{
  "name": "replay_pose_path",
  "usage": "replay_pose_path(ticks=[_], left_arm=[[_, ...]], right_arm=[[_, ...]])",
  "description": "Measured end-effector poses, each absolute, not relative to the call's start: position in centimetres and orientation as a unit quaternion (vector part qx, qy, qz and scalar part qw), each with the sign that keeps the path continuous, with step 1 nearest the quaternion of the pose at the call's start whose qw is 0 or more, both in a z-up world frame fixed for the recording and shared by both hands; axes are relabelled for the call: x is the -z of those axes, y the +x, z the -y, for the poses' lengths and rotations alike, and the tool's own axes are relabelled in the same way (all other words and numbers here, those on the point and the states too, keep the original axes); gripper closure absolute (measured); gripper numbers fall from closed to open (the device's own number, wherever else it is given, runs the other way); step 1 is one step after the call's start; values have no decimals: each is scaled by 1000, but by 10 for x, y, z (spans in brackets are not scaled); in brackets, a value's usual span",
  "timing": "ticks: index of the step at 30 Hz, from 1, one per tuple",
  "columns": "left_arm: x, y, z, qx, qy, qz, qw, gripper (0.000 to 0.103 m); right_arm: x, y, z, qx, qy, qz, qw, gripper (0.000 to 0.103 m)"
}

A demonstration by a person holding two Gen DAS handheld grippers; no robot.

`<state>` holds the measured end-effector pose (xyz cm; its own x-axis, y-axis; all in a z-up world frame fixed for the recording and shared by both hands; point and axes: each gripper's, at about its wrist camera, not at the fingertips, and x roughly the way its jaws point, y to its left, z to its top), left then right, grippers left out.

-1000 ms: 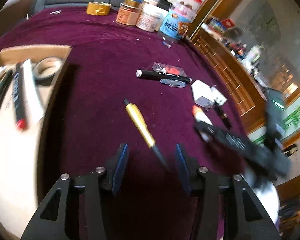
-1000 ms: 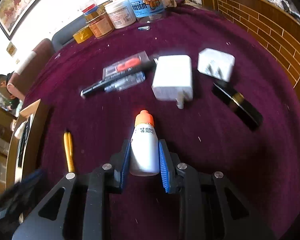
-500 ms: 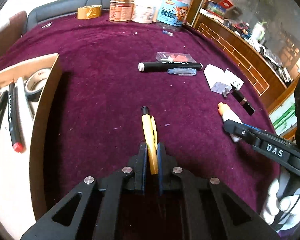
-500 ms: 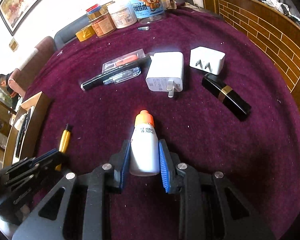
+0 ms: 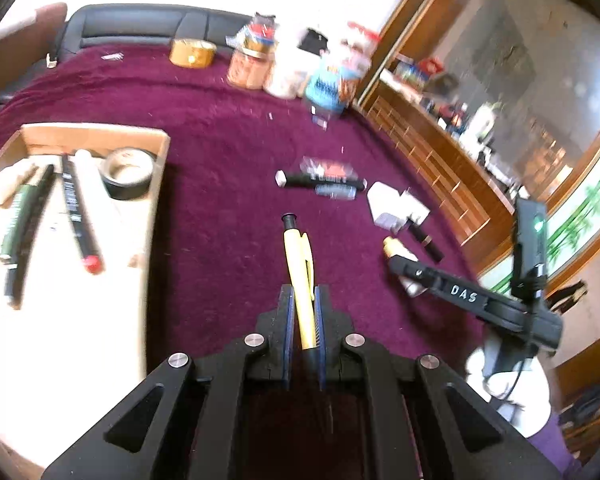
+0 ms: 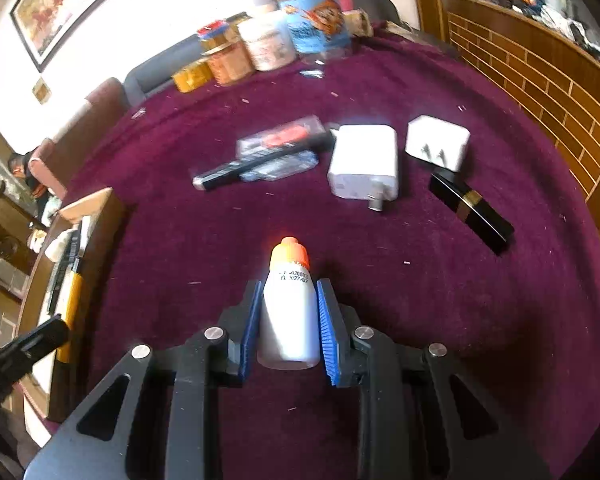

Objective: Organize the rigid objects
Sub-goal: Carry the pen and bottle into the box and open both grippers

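Note:
My left gripper (image 5: 302, 300) is shut on a yellow pen (image 5: 298, 272) and holds it above the purple cloth, just right of the cardboard box (image 5: 156, 184). The box holds markers (image 5: 76, 216), a tape roll (image 5: 128, 172) and other long items. The pen (image 6: 70, 308) and left gripper also show at the box edge in the right wrist view. My right gripper (image 6: 288, 304) is shut on a white bottle with an orange cap (image 6: 290, 304). In the left wrist view the right gripper (image 5: 404, 270) holds that bottle (image 5: 396, 250) at the right.
On the cloth lie a black marker (image 6: 260, 166), a clear packet with red inside (image 6: 284, 138), two white chargers (image 6: 364, 164) (image 6: 438, 142) and a black lipstick tube (image 6: 472, 210). Jars and tins (image 6: 266, 46) and a yellow tape roll (image 5: 192, 53) stand at the far edge.
My left gripper closed on the yellow pen and lifted it toward the box. My right gripper stayed shut on the white bottle and lifted it slightly.

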<state>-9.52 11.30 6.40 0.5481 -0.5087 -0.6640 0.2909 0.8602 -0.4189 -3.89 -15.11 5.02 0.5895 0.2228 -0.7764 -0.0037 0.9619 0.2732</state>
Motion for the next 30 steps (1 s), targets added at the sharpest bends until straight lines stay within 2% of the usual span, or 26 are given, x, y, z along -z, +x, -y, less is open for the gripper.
replay_pose_path(ticks=[7, 14, 21, 30], left_arm=[[-86, -114, -204, 176, -176, -378, 892, 96], [-68, -105, -286, 81, -181, -397, 896, 96], [-40, -79, -315, 22, -158, -436, 886, 96], [-22, -43, -317, 1, -113, -475, 873, 96]], right_arm=[[-79, -44, 99, -125, 106, -436, 885, 78], [-82, -37, 29, -186, 85, -448, 870, 78], [-76, -39, -37, -233, 54, -461, 854, 78], [-62, -35, -87, -258, 31, -480, 837, 78]])
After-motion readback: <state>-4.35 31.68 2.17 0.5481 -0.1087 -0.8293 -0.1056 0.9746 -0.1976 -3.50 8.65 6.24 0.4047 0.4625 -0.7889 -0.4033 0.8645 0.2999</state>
